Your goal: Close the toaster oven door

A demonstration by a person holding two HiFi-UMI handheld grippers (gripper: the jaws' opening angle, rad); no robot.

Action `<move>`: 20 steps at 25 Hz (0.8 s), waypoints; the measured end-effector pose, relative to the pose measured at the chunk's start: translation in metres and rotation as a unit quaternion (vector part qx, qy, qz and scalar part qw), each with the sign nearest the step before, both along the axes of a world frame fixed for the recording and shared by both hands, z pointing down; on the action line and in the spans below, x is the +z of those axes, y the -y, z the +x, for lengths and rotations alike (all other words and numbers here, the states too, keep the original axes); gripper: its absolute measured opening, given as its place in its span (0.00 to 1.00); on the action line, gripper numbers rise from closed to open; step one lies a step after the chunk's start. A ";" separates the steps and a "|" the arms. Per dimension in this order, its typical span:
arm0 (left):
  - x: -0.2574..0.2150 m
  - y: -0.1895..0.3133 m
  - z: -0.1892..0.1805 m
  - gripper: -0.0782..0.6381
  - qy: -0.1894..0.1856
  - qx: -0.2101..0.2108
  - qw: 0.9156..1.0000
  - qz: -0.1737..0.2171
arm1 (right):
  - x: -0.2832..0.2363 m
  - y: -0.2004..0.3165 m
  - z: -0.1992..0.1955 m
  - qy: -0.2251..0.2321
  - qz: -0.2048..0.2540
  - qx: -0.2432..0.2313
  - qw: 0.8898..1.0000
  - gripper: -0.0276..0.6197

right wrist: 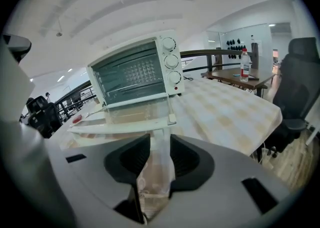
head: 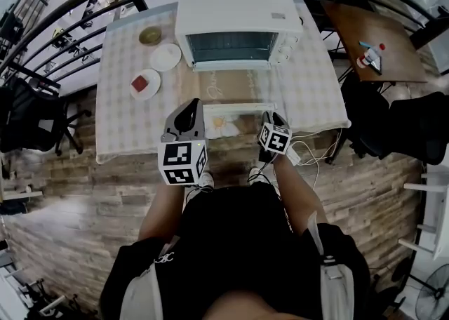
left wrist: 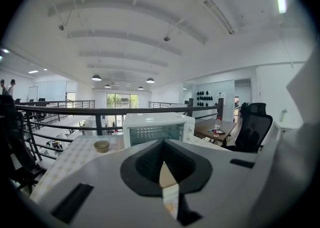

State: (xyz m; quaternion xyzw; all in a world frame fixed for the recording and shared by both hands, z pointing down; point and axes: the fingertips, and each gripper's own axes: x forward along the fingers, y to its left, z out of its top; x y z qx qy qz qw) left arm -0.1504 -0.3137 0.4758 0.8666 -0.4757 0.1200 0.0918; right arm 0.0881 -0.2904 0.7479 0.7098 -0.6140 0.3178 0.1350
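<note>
Right gripper (right wrist: 160,137) is in front of the toaster oven (right wrist: 137,72), and its jaws are spread, with a clear gap between the pads. Nothing is caught in there, only checked tablecloth (right wrist: 225,112) showing through. The oven door (right wrist: 127,112) is hanging wide open, dropped flat toward the person. Its white handle bar (right wrist: 117,126) runs crosswise just beyond those jaw tips and mostly off to their left. The bar's right end sits almost dead ahead of the gap. I can't say whether the tips touch it.

Over to the left gripper (left wrist: 162,143): its jaws are pressed together at the tips, pinching nothing. The oven sits straight ahead of them, well beyond the tips. A small bowl (left wrist: 101,146) sits ahead and off to their left on the table.

From above, both grippers sit at the near edge of the table, one at each end of the handle. Two plates lie well to the left of the left jaws, a plain white plate (head: 165,57) and a plate with something red on it (head: 145,84). Off to the right of the right jaws stands a wooden desk (right wrist: 235,75) with a water bottle (right wrist: 244,64) on it.
</note>
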 end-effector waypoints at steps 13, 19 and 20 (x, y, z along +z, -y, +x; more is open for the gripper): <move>-0.007 -0.004 -0.020 0.13 0.011 -0.047 0.999 0.017 | 0.008 0.017 -0.001 -0.024 -0.014 -0.021 0.999 0.15; -0.011 0.000 -0.026 0.13 0.004 -0.059 0.998 0.021 | -0.015 0.021 0.000 -0.030 0.010 -0.018 0.999 0.15; -0.011 0.000 -0.026 0.13 0.003 -0.060 0.998 0.022 | -0.020 0.021 0.001 -0.032 0.013 -0.020 0.999 0.15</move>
